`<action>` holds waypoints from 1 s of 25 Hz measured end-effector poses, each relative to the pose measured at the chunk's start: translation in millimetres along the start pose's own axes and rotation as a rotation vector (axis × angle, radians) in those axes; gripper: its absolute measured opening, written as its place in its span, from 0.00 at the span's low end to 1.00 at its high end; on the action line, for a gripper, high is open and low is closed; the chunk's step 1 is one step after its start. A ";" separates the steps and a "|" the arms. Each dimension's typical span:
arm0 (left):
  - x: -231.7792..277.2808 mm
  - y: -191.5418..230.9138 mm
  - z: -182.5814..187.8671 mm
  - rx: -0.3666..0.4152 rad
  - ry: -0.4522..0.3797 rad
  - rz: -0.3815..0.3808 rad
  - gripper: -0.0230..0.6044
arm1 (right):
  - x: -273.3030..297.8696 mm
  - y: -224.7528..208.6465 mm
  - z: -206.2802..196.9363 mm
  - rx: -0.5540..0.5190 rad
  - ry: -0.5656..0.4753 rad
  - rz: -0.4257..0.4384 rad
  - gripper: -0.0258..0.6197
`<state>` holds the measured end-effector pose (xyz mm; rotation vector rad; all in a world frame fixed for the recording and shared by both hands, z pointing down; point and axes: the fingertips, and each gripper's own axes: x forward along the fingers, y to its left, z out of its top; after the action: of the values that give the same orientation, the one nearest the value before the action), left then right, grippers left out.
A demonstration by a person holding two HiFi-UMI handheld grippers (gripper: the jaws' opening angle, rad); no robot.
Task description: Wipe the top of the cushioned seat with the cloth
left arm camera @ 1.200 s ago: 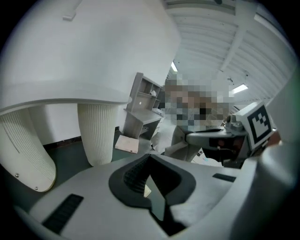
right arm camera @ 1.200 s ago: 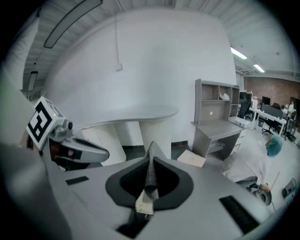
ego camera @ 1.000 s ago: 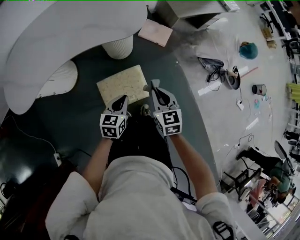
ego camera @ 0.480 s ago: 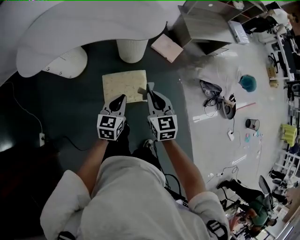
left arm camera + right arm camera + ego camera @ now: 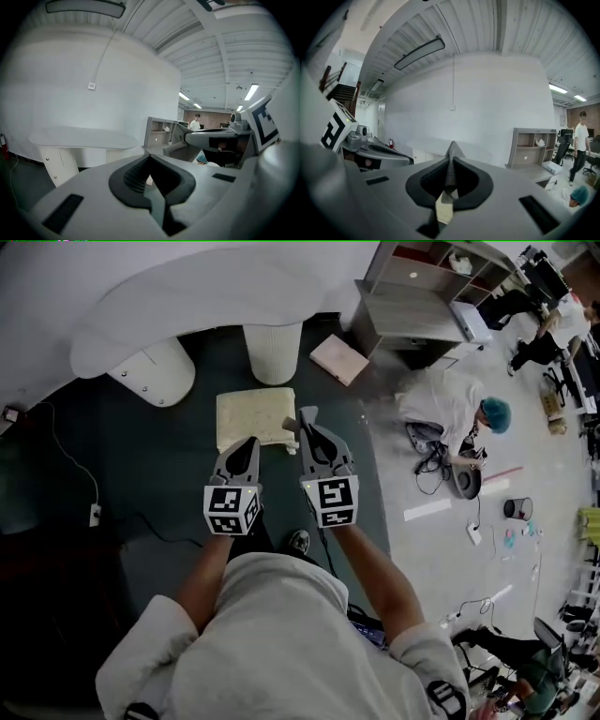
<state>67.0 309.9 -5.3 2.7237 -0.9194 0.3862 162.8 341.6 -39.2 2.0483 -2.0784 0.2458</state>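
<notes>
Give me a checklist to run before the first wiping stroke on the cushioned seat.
1. Cloth gripped: ok. The right hand-held gripper is shut on the cloth.
2. Left hand-held gripper free: ok. Its jaws are together with nothing between them.
3. Seat top bare: ok. Nothing lies on the cushioned seat in the head view.
4. Cloth touching the seat: cannot tell. It shows over the seat's near right edge, but its height is unclear.
5. Room past the far edge: cannot tell. A white pedestal stands close behind.

A pink box [image 5: 338, 358] lies on the floor near a grey shelf unit [image 5: 422, 304]; a person [image 5: 448, 401] crouches nearby.
</notes>
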 end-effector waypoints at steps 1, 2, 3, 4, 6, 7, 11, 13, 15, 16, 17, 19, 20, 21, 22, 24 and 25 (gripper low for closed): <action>-5.8 -10.1 1.6 0.000 -0.013 0.007 0.06 | -10.9 -1.2 5.3 -0.008 -0.011 -0.002 0.07; -12.1 -19.5 0.5 -0.007 -0.022 0.016 0.06 | -23.0 -1.6 7.4 -0.007 -0.021 -0.002 0.07; -19.7 -28.2 -2.2 -0.019 -0.030 0.024 0.06 | -36.5 -0.4 7.0 -0.003 -0.030 0.001 0.07; -28.1 -36.5 -5.1 -0.032 -0.039 0.028 0.06 | -50.6 2.8 5.5 -0.001 -0.040 0.006 0.07; -44.7 -50.4 -8.5 -0.040 -0.061 0.026 0.06 | -75.5 13.5 2.2 -0.010 -0.063 0.027 0.07; -51.3 -54.9 -8.3 -0.035 -0.075 0.025 0.06 | -84.6 19.1 1.3 -0.015 -0.075 0.037 0.07; -70.8 -55.5 4.3 -0.013 -0.113 0.026 0.06 | -100.0 35.4 7.3 0.014 -0.108 0.036 0.07; -81.6 -46.1 12.9 0.000 -0.116 0.027 0.06 | -96.1 47.3 14.1 0.021 -0.114 0.029 0.07; -92.9 -34.7 19.4 0.006 -0.117 0.030 0.06 | -90.1 64.0 18.1 0.024 -0.105 0.041 0.07; -98.9 -29.7 22.8 0.008 -0.120 0.030 0.06 | -88.4 72.4 20.0 0.026 -0.100 0.052 0.07; -104.4 -25.5 26.2 0.011 -0.124 0.030 0.06 | -87.8 79.2 22.8 0.026 -0.097 0.059 0.07; -111.6 -18.0 32.0 0.018 -0.129 0.029 0.06 | -88.0 84.3 29.6 0.025 -0.097 0.050 0.07; -113.2 -14.4 34.3 0.018 -0.130 0.026 0.06 | -88.3 83.7 33.0 0.025 -0.100 0.034 0.07; -114.0 -11.0 36.4 0.017 -0.132 0.021 0.06 | -88.9 82.7 36.3 0.024 -0.105 0.016 0.07; -114.9 -8.6 38.3 0.018 -0.137 0.014 0.06 | -89.8 82.3 38.6 0.023 -0.111 -0.004 0.07; -117.8 -7.5 40.5 0.028 -0.151 -0.004 0.06 | -92.4 84.8 39.2 0.017 -0.113 -0.032 0.07; -119.3 -8.3 41.4 0.034 -0.159 -0.014 0.06 | -93.2 86.9 39.1 0.010 -0.111 -0.040 0.07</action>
<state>-12.3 369.8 -83.7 2.8229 -0.9402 0.1865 75.6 422.7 -99.0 2.1530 -2.1009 0.1394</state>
